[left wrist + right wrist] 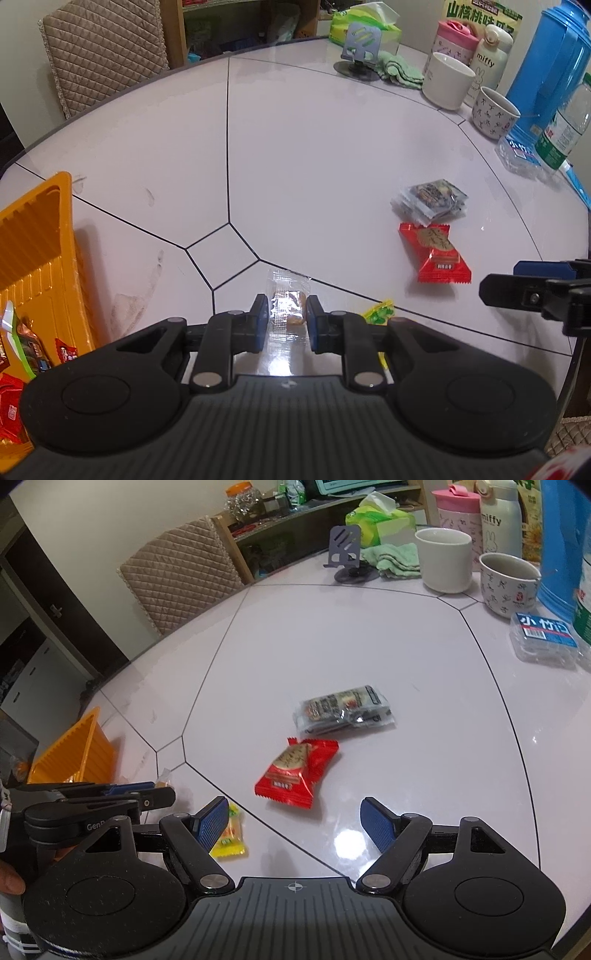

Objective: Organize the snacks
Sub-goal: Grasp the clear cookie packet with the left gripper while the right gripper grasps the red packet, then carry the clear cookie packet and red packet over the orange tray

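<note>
While the left gripper [286,314] stands closed on a clear-wrapped snack [287,304] at the near edge of the white table [314,155], the right gripper [295,825] hangs wide open with nothing between its blue pads [378,823]. Beside the left gripper lies a yellow candy [231,836]. A red snack packet [297,771] and a grey snack packet [343,710] lie near mid-table, just apart. An orange tray [37,236] at the left holds further wrapped snacks [22,350].
</note>
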The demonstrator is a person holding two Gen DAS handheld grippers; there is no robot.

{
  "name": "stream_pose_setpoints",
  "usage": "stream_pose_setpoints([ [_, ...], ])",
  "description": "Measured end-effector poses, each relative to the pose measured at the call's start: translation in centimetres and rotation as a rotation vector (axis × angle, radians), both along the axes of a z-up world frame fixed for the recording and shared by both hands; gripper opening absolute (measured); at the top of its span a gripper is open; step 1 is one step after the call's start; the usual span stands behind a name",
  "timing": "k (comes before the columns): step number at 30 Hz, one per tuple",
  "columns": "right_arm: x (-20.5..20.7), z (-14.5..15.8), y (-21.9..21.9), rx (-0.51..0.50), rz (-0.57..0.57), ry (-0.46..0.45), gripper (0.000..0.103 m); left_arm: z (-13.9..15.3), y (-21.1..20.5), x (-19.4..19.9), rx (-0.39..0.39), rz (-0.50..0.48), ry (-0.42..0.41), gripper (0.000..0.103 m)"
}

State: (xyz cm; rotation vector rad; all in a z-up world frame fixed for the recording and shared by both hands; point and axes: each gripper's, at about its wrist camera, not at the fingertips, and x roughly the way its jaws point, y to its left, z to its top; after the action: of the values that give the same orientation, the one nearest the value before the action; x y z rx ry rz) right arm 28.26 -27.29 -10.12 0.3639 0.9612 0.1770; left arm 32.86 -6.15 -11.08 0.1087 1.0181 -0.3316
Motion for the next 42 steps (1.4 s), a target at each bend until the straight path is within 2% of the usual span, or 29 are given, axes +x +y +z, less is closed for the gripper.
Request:
stream_pose_setpoints([
  [8, 2.4, -0.7, 1.0, -0.019, -0.003, -0.014, 0.078, 0.4, 0.6, 0.0, -0.012, 0.023, -0.008, 0.019],
  [17, 5.6, -2.6, 1.9, -0.057, -0.014, 0.021, 0.077, 0.4, 1.4, 0.4, -0.020, 0.063, 0.000, 0.019],
  [18, 5.8, -2.8, 2.0, -0.067, -0.009, 0.023, 0.076, 0.4, 1.4, 0.4, -0.020, 0.066, 0.001, 0.019],
  [22, 6.1, -3.6, 2.1, -0.090, 0.011, 0.040, 0.055, 0.3, 1.6, 0.6, -0.020, 0.078, 0.005, 0.019],
  [26, 5.6, -4.0, 2.0, -0.101, 0.032, 0.039, 0.043, 0.3, 1.6, 0.5, -0.021, 0.083, 0.008, 0.019],
  [28, 5.2, -4.0, 2.0, -0.110, 0.047, 0.028, 0.033, 0.4, 1.5, 0.4, -0.022, 0.084, 0.010, 0.019],
  [34, 3.9, -3.6, 1.5, -0.108, 0.071, 0.012, 0.028, 0.6, 1.1, -0.3, -0.027, 0.081, 0.010, 0.019],
  [42, 2.0, -2.0, 0.5, -0.072, 0.063, -0.012, 0.027, 1.5, 0.9, -1.6, -0.048, 0.087, 0.003, 0.019],
])
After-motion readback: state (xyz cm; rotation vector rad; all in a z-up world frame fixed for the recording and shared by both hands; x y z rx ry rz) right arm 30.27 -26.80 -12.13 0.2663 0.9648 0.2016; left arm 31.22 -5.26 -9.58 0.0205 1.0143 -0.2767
